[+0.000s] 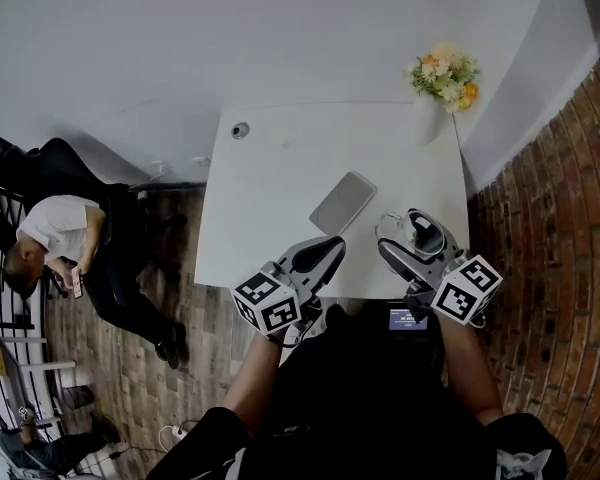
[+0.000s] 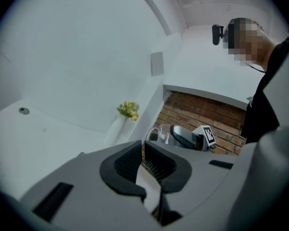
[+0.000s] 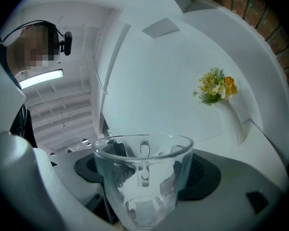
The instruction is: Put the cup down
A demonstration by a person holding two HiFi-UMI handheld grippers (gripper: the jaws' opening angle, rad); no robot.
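Since the right tongs [image 3: 147,171] are clamped on the cup [image 3: 143,196] over the near right corner of the bench [image 1: 270,188], I'd say it's not down yet: lowering and letting go remain. Meanwhile the left tongs [image 2: 140,160] are together, empty.

A grey phone [image 1: 343,203] lies on the white table [image 1: 270,198], a flower vase [image 1: 442,78] at its far corner
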